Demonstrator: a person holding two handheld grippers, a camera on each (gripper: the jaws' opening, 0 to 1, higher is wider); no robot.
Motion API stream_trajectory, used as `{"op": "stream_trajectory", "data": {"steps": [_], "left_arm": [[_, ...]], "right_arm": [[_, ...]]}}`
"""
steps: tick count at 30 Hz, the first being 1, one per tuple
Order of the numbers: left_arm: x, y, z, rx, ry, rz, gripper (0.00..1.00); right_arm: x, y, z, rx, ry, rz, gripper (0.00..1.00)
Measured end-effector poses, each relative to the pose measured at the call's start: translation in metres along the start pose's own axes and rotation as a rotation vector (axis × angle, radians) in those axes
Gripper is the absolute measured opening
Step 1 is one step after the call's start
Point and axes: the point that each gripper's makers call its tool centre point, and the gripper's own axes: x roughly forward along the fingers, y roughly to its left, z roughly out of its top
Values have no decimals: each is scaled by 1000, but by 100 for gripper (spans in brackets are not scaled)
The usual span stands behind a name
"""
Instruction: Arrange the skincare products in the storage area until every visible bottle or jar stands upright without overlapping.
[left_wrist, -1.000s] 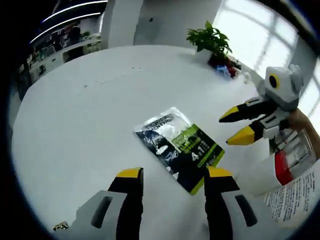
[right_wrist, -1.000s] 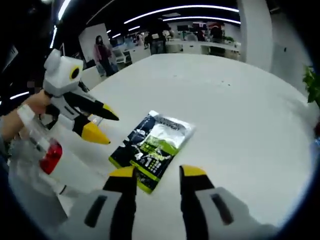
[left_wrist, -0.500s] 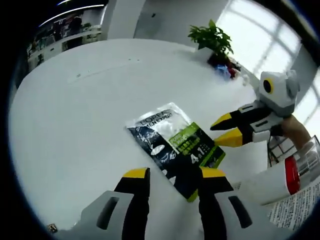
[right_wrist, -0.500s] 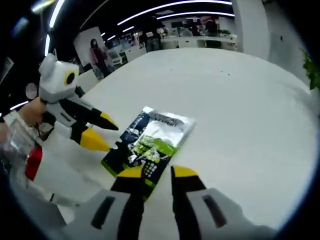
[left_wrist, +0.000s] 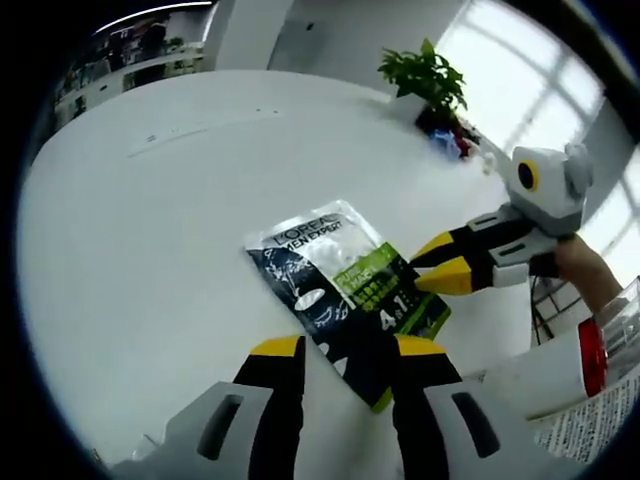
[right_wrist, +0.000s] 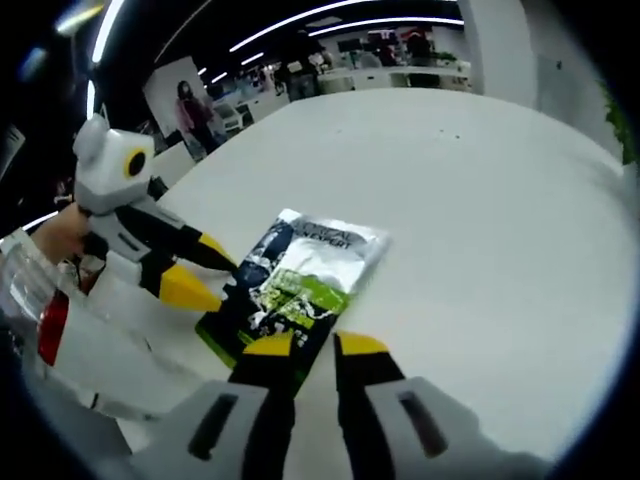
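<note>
Left gripper view: left gripper (left_wrist: 345, 352) w/ narrow gap over flat black-green-silver foil sachet (left_wrist: 340, 285) mid white table (left_wrist: 150, 230); right gripper (right_wrist: 303, 346) nearly closed at sachet's edge.

Grey grippers, yellow-tipped black fingers (left_wrist: 275, 352)

Open white desk (left_wrist: 150, 240) beyond and to far side of flat sachet (left_wrist: 345, 290), free to pass. Near side crowded: left claw (right_wrist: 195, 270) and right claw (left_wrist: 440, 265) flank sachet. Potted plant (left_wrist: 425, 80) at far edge, well apart.
</note>
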Motion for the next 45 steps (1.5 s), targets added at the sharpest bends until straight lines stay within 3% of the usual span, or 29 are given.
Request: {"op": "stream_trajectory", "data": {"steps": [15, 25, 28, 35, 39, 43, 45], "left_arm": [[5, -1, 5, -67, -39, -36, 27], [-2, -2, 7, -152, -93, -68, 22], [-6, 0, 15, -195, -136, -77, 19], [-14, -5, 30, -244, -195, -131, 16], [-21, -18, 44, -309, -259, -198, 14], [-25, -40, 55, -375, -302, -306, 8], [-21, -35, 59, -356, -310, -299, 9]], "right_arm": [[3, 1, -4, 100, -36, 35, 8], [2, 4, -6, 162, -69, 44, 4], [2, 4, -7, 196, -84, 52, 4], [1, 7, -6, 226, -99, 56, 3], [0, 8, -7, 232, -101, 57, 3], [0, 9, -7, 236, -103, 58, 3], [0, 9, -7, 237, -103, 58, 3]]}}
